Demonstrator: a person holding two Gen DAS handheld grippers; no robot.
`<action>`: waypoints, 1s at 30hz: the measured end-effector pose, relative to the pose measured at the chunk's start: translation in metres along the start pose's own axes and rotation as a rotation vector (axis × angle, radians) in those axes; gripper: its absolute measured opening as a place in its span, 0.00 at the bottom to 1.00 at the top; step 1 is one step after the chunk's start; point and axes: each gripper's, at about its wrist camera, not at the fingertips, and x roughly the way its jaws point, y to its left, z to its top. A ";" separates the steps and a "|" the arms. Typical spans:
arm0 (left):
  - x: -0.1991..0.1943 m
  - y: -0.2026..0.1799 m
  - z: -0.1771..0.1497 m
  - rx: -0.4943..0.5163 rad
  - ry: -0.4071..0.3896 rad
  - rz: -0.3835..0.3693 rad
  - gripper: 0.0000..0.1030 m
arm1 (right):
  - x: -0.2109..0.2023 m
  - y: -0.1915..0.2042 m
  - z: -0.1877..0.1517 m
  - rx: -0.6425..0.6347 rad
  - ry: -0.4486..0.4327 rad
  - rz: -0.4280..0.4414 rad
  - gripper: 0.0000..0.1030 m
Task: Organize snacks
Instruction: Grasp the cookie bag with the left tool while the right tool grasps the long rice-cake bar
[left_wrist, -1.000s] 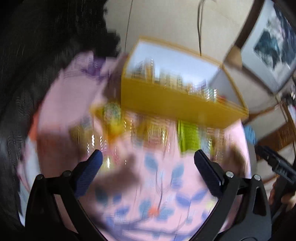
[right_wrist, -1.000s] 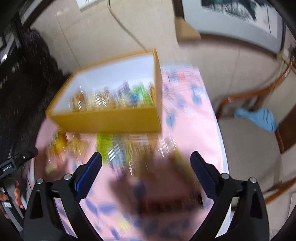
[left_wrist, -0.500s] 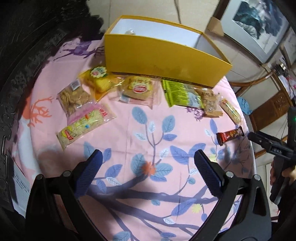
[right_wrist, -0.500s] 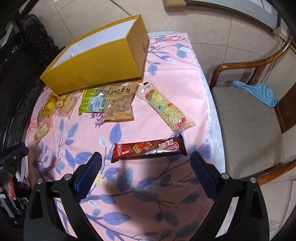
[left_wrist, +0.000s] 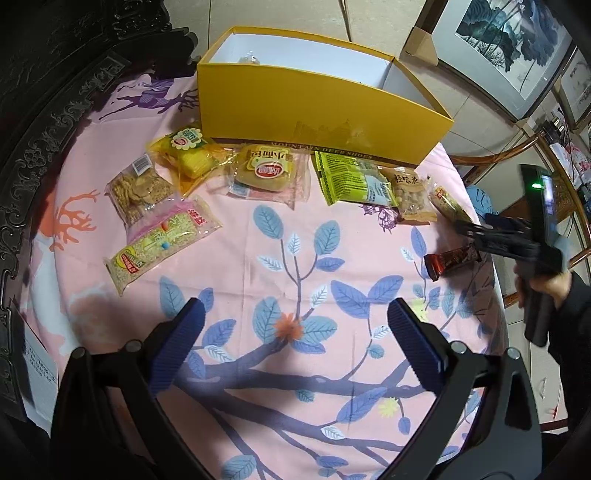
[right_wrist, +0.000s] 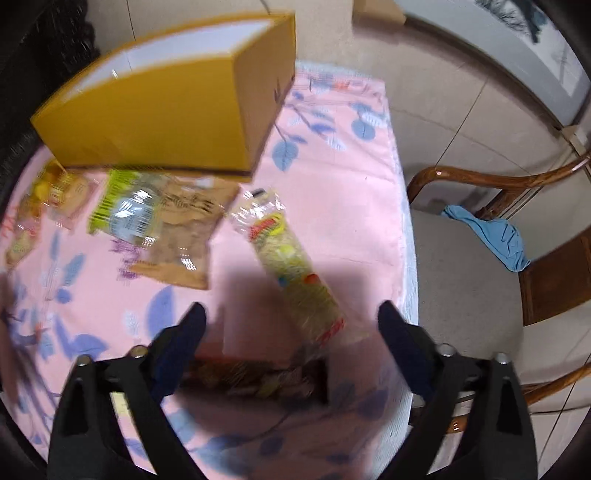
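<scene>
We start with the dark red chocolate bar (right_wrist: 255, 376), which lies flat on the pink leaf-print cloth (left_wrist: 295, 258) near the table's right edge, apart from the row of other snacks. It sits crosswise between the fingers of our right claw (right_wrist: 290, 328), whose jaws are closing around it; the pads do not look pressed on the wrapper yet, though blur makes the contact hard to read. We judge the bar was chosen first because it lies alone and nearest that hand.

Just beyond it, a long clear packet of noodle snack (right_wrist: 295, 266) slants toward the yellow box (left_wrist: 317, 107). The green packet (left_wrist: 351, 179) and the nut bag (left_wrist: 410, 192) lie side by side against the foot of the box, with the small bread (left_wrist: 266, 171), yellow cake (left_wrist: 188, 153), cracker pack (left_wrist: 138, 188) and a second noodle packet (left_wrist: 162, 240) spread to the left.

The box stands open at the far side of the table, one small item already inside, so it reads as the place for everything.

Our left claw (left_wrist: 295, 339) hangs open and empty over bare cloth, clear of the snacks, probably waiting its turn. A wooden chair (right_wrist: 480, 258) with a blue cloth (right_wrist: 491, 236) stands beside the table.
</scene>
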 end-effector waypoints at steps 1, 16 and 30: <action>0.000 0.001 0.000 -0.003 -0.001 0.001 0.98 | 0.007 -0.001 0.002 -0.005 0.019 0.005 0.70; 0.009 0.016 0.002 -0.063 0.029 0.009 0.98 | 0.026 0.014 0.014 0.003 0.039 0.048 0.29; 0.005 0.082 0.023 -0.109 0.033 0.160 0.98 | -0.014 0.097 -0.059 0.001 0.103 0.250 0.29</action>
